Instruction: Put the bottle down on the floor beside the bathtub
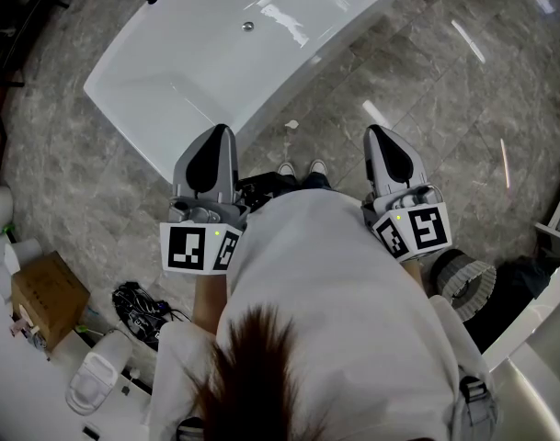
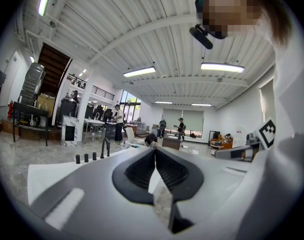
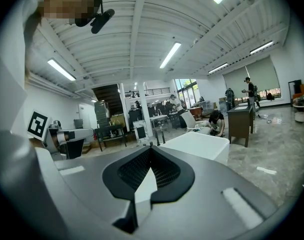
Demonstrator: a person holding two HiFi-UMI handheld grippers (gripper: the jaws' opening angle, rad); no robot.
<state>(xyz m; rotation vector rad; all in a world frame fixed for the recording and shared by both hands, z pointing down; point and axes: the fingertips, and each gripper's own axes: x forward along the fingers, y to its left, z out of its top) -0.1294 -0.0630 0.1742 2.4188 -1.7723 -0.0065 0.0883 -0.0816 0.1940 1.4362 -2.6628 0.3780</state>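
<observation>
No bottle shows in any view. The white bathtub point(image 1: 197, 53) lies on the grey tiled floor just ahead of the person's shoes point(image 1: 301, 168). My left gripper point(image 1: 219, 134) is held level and points at the tub's near corner, its jaws shut with nothing between them. My right gripper point(image 1: 375, 132) points over the floor to the right of the tub, also shut and empty. In the left gripper view the closed tips point(image 2: 154, 149) aim across the tub point(image 2: 47, 176). The right gripper view shows closed tips point(image 3: 150, 148) before the tub's end point(image 3: 196, 144).
A cardboard box point(image 1: 48, 299), a tangle of black cables point(image 1: 137, 306) and a white fixture point(image 1: 96, 379) sit at the lower left. A round ribbed object point(image 1: 463, 283) lies at the right. Bare tiled floor point(image 1: 427, 90) runs right of the tub. People stand far off in the hall.
</observation>
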